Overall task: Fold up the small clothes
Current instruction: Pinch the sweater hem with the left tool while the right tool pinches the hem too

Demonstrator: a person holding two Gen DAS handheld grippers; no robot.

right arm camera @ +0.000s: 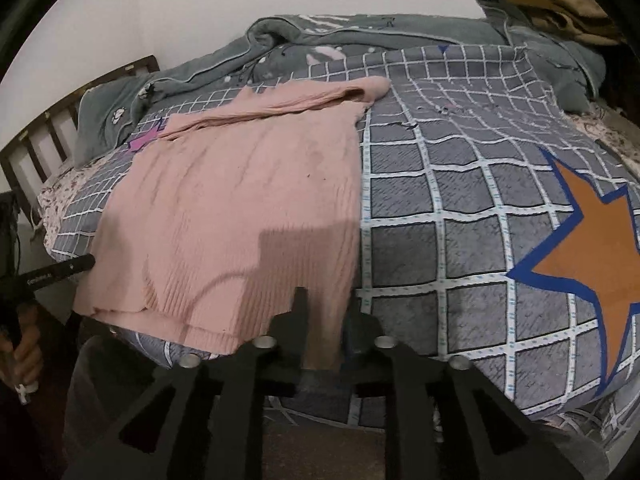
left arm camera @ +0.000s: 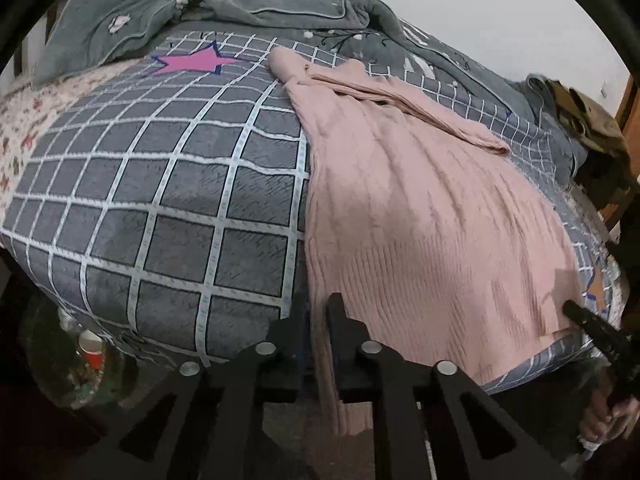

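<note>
A pink knit sweater lies flat on the grey checked bed cover, one sleeve folded across its top. Its ribbed hem hangs over the near bed edge. My left gripper is shut on the hem's left corner, and a strip of pink fabric hangs down between the jaws. In the right wrist view, my right gripper is shut on the right corner of the sweater, with pink fabric filling the gap between the jaws. Each view also shows the other gripper at the opposite hem corner, held by a hand.
A rumpled grey-green quilt lies along the far side of the bed by the wall. Olive-brown clothes are piled at the far right corner. A dark wooden bed frame stands at the left end. A red cup sits on the floor.
</note>
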